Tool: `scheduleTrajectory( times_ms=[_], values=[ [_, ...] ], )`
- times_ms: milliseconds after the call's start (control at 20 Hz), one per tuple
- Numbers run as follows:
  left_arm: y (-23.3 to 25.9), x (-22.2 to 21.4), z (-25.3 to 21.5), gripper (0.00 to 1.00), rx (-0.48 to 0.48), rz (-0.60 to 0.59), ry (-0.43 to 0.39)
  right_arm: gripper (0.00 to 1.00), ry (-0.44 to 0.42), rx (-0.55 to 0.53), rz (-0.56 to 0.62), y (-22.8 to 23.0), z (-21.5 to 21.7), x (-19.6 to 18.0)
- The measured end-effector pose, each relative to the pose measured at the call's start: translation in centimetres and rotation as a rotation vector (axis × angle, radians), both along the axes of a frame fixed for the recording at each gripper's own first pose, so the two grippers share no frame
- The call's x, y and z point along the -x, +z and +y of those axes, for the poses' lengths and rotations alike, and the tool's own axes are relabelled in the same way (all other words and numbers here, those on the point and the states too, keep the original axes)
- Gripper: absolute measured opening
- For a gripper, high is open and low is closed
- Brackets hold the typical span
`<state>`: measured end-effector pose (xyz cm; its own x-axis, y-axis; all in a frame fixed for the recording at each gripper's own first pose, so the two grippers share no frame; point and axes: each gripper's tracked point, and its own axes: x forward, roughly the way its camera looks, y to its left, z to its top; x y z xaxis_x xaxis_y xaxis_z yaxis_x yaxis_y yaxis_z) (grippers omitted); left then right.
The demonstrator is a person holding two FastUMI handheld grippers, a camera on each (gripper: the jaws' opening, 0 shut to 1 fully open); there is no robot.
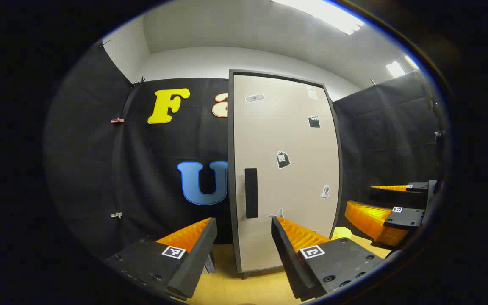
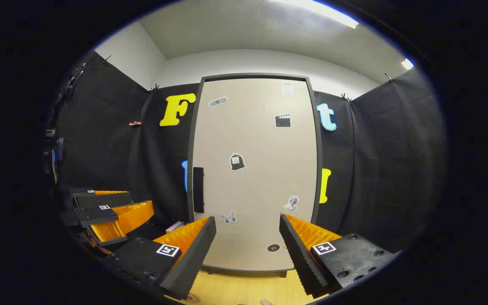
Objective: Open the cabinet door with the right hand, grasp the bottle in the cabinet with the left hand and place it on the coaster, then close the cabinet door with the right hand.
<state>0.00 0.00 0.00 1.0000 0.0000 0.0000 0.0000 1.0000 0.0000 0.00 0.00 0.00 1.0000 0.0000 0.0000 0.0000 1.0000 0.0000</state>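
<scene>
The left gripper view faces the closed cabinet door (image 1: 284, 169) from its left, fairly near, with the right hand-held gripper (image 1: 390, 203) at its right edge. The right gripper view meets the door (image 2: 254, 169) squarely, the left hand-held gripper (image 2: 112, 207) at its left. Both views share the door, its handle (image 1: 251, 192) and the wooden surface (image 1: 252, 288).

Black cloth (image 2: 375, 169) drapes the back and both sides. Reddish clip (image 1: 117, 120) pinned on the cloth, upper left; small white clip (image 1: 116, 215) lower on the same fold. Dark clips (image 2: 155, 88) grip the cloth's top edge. White wall (image 2: 244, 63) and ceiling above the cloth. Long ceiling light (image 2: 324, 10) high over the cloth, and a smaller light panel (image 1: 395, 68) above its right-hand side. Light wooden tabletop (image 2: 244, 288) at the foot of the cloth. Small flat pale item (image 2: 175, 226) near the cloth's base, can't tell what.
</scene>
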Motion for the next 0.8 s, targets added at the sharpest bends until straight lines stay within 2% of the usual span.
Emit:
scheduleTrajectory(
  times_ms=[400,800],
  values=[
    [-0.9,-0.4,2.0,0.82,0.032,0.02,-0.02,0.98,-0.05,-0.007,0.008,-0.5,0.7,-0.3],
    [-1.1,-0.6,2.3,0.83,0.054,0.021,-0.003,0.97,-0.028,0.007,0.026,-1.1,1.2,-0.6]
  ],
)
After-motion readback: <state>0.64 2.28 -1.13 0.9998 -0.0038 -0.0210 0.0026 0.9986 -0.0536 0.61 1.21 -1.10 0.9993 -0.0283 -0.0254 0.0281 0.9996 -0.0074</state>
